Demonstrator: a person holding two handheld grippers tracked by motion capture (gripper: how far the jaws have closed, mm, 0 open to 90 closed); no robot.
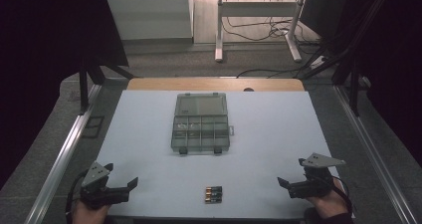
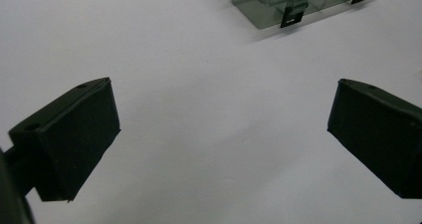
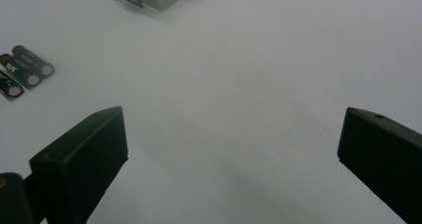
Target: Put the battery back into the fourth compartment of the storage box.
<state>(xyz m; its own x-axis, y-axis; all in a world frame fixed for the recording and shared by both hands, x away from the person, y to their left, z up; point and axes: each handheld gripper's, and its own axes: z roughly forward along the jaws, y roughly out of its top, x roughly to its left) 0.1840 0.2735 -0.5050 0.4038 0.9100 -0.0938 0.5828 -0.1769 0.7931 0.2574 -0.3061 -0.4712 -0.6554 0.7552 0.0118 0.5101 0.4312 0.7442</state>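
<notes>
Batteries — dark, gold-ended, apparently three side by side; left gripper, right gripper — jaws wide, empty.

Dim, bluish light overall; dark surroundings, soft shadows, gripper views slightly blurred.

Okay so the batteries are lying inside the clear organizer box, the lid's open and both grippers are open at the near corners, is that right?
Not quite. The batteries are not inside the box; they lie on the table near its front edge, apart from the box, as the high view shows. The rest holds: the lid is open, and the left gripper and right gripper sit open at the near corners.
</notes>
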